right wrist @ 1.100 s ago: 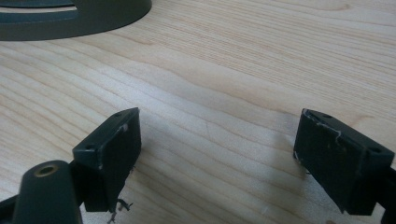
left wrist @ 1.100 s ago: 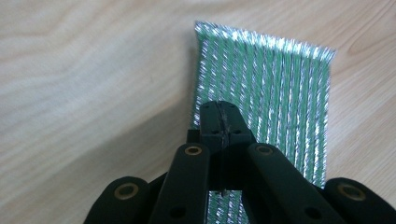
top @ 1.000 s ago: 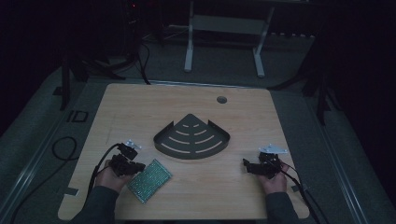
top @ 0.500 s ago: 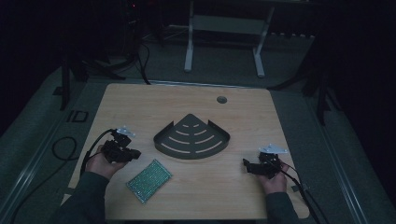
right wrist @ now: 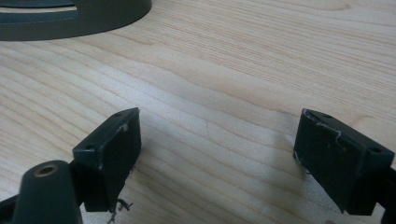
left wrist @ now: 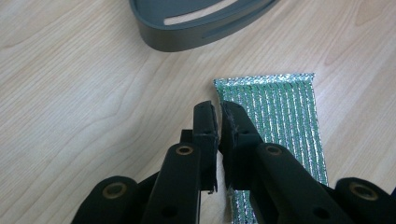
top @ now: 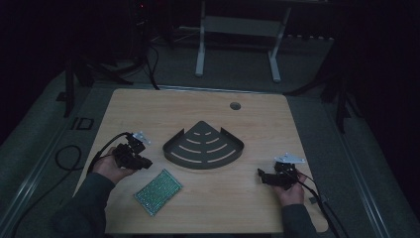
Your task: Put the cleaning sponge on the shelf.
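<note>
A green, silver-ribbed rectangular pad [top: 158,191] lies flat on the wooden table near the front left. In the left gripper view the pad [left wrist: 280,107] sits just right of and below my left gripper [left wrist: 218,111], whose jaws are shut with nothing between them. In the high view the left gripper [top: 147,163] hovers a little up and left of the pad. A dark grey fan-shaped slotted tray [top: 204,147] rests mid-table; its wall [left wrist: 187,35] is ahead of the left jaws. My right gripper [right wrist: 217,140] stands open over bare wood, at the front right [top: 260,175].
A round cable hole [top: 235,105] sits near the table's far edge. A black cable [top: 64,158] loops on the floor off the left edge. The tray's rim [right wrist: 93,18] lies well ahead of the right jaws. A white frame [top: 237,29] stands beyond the table.
My left gripper has drawn back from over the pad, toward the far left. The pad stays flat on the table. The right gripper has not moved.
</note>
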`<state>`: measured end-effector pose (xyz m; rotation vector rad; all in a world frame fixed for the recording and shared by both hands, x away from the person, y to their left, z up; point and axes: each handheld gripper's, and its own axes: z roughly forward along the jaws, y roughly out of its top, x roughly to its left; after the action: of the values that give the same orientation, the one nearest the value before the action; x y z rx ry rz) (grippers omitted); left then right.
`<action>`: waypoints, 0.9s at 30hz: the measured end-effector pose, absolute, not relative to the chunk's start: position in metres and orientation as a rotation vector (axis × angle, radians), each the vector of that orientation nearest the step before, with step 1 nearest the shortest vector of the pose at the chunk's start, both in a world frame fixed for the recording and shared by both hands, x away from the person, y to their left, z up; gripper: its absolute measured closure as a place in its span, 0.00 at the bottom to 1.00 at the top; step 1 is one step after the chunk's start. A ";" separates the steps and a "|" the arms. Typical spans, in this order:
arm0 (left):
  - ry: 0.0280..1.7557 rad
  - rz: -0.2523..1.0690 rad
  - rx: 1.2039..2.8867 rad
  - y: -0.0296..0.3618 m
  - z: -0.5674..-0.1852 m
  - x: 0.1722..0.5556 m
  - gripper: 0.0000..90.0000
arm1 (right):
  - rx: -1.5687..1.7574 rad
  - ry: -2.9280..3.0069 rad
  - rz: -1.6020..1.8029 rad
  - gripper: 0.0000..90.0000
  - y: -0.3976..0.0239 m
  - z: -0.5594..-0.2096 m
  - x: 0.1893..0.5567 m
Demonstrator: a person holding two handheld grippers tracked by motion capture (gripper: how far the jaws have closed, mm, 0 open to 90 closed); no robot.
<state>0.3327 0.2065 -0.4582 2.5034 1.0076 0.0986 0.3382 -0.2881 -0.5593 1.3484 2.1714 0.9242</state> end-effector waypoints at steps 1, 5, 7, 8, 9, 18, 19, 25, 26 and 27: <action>1.008 0.099 2.503 0.206 -0.458 0.333 0.94 | 1.348 2.171 0.924 0.16 -0.288 -0.559 0.338; 0.996 0.046 2.531 0.205 -0.464 0.338 0.94 | 1.348 2.171 0.924 0.16 -0.288 -0.559 0.338; 0.994 0.024 2.542 0.204 -0.466 0.339 0.94 | 1.348 2.171 0.924 0.16 -0.288 -0.559 0.338; 0.993 0.010 2.547 0.203 -0.467 0.340 0.94 | 1.348 2.171 0.924 0.16 -0.288 -0.559 0.338; 0.988 -0.001 2.557 0.203 -0.468 0.341 0.94 | 1.348 2.171 0.924 0.16 -0.288 -0.559 0.338; 1.002 -0.134 2.615 0.196 -0.479 0.346 0.92 | 1.347 2.172 0.924 0.16 -0.288 -0.559 0.338; 1.005 -0.146 2.617 0.196 -0.480 0.346 0.91 | 1.347 2.172 0.924 0.16 -0.288 -0.559 0.338; 1.039 -0.183 2.594 0.197 -0.483 0.349 0.90 | 1.348 2.172 0.924 0.16 -0.288 -0.559 0.338; 1.045 -0.186 2.582 0.198 -0.484 0.349 0.90 | 1.347 2.172 0.924 0.16 -0.288 -0.559 0.338; 1.053 -0.188 2.568 0.199 -0.485 0.349 0.89 | 1.347 2.172 0.924 0.16 -0.288 -0.559 0.338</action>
<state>0.3487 0.1985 -0.4852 2.5684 1.0534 -0.1880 0.3382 -0.2882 -0.5594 1.3474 2.1719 0.9239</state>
